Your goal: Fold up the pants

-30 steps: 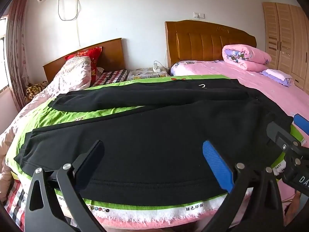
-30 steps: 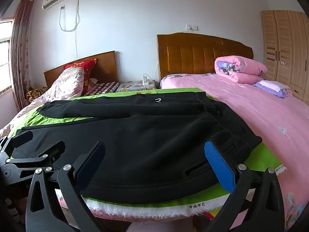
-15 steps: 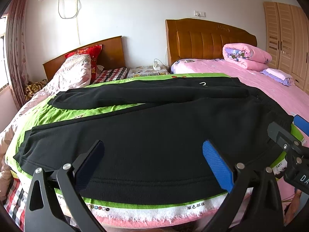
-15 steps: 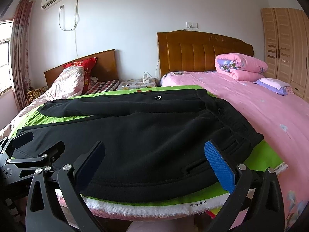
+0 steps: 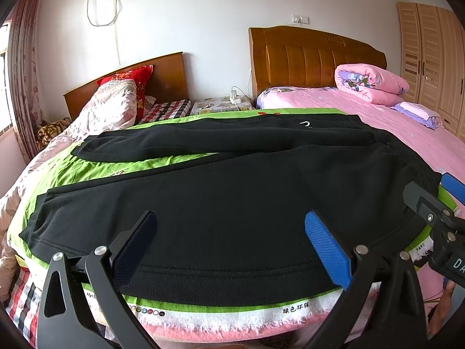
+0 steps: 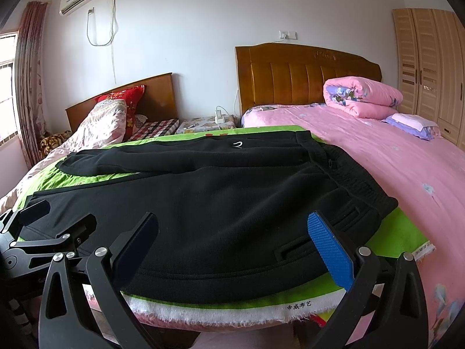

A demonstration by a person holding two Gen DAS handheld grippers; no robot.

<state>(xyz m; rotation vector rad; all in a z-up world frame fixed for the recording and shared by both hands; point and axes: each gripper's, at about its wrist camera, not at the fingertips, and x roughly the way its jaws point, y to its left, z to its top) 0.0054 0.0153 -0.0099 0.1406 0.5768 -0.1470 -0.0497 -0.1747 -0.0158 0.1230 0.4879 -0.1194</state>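
Note:
Black pants point(image 5: 221, 192) lie spread flat on a green cloth point(image 5: 87, 171) at the foot of a pink bed, legs running to the left, waistband at the right. A small white mark sits on the far leg point(image 6: 238, 144). My left gripper point(image 5: 229, 247) hovers open over the near edge of the pants, holding nothing. My right gripper point(image 6: 232, 247) is open too, above the near edge by the waistband and a pocket slit point(image 6: 293, 251). Each gripper shows at the side of the other's view: right gripper point(image 5: 436, 212), left gripper point(image 6: 43, 232).
The green cloth's white fringed hem point(image 5: 232, 317) hangs over the bed's front edge. A folded pink quilt point(image 6: 363, 99) and a purple pillow point(image 6: 412, 123) lie at the far right. A second bed point(image 5: 110, 110) with pillows stands left, a nightstand point(image 5: 221, 106) between headboards, a wardrobe point(image 5: 436, 58) at right.
Both grippers have risen or tilted slightly, so the pants sit a little lower in view. The pants have not moved and both grippers stay open.

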